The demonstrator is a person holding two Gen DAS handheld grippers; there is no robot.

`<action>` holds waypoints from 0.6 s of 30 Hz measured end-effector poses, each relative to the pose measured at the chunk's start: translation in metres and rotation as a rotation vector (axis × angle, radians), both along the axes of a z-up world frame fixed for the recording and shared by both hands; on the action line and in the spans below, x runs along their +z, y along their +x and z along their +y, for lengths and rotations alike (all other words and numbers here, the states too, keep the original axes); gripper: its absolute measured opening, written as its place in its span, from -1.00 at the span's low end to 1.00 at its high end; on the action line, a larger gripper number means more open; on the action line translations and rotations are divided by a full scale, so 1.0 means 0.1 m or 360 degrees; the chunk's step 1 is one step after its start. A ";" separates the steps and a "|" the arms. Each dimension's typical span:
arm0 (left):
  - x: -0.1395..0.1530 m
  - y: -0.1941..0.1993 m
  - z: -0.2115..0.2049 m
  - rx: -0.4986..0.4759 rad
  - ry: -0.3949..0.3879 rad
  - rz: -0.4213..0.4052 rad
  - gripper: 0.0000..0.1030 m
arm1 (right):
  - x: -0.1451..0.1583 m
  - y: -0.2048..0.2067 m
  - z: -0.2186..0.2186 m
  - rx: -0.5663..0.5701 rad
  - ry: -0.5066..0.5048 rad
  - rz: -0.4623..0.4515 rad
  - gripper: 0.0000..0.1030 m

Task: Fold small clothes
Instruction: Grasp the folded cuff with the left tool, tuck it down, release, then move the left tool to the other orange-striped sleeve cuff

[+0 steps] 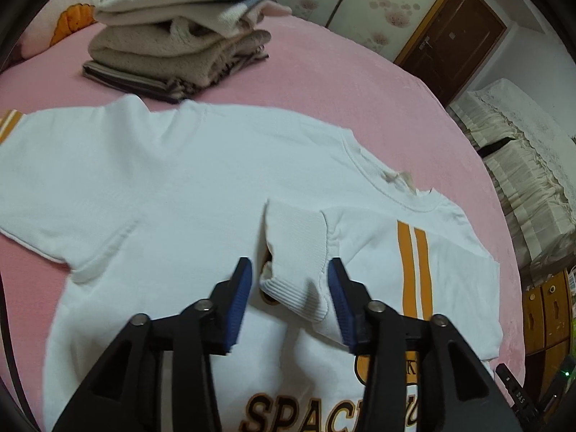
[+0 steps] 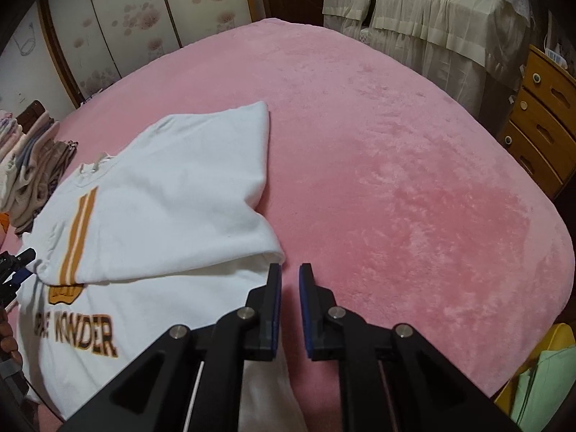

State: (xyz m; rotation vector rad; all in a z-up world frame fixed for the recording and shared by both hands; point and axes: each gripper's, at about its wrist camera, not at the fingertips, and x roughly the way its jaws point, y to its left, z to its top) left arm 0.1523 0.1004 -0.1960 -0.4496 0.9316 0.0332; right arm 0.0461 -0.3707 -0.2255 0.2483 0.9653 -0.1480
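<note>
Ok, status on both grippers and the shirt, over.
Left gripper open, straddling ribbed cuff. Right gripper open, empty, at white sweatshirt edge. One sleeve folded in. Folded pile behind, clear.

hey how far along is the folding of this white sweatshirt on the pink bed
Done: one sleeve is folded across the white sweatshirt, its ribbed cuff lying on the chest; a stack of folded clothes sits behind. In hand: nothing; the left gripper is open around the cuff, the right gripper open beside the folded edge. Left: the other sleeve is spread out, and the body is unfolded.
</note>
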 end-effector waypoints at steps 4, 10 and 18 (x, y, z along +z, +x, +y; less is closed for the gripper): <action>0.24 -0.11 0.09 0.0016 0.0009 -0.0053 0.08 | 0.17 -0.06 0.06 0.0028 0.0012 -0.0034 -0.81; 0.35 -0.23 0.15 -0.0003 0.0013 -0.0064 0.17 | 0.37 -0.11 0.28 0.0114 0.0011 -0.0097 -0.81; 0.20 -0.19 0.20 0.0017 -0.0087 0.0009 0.17 | 0.40 -0.11 0.50 0.0206 0.0043 -0.0080 -0.80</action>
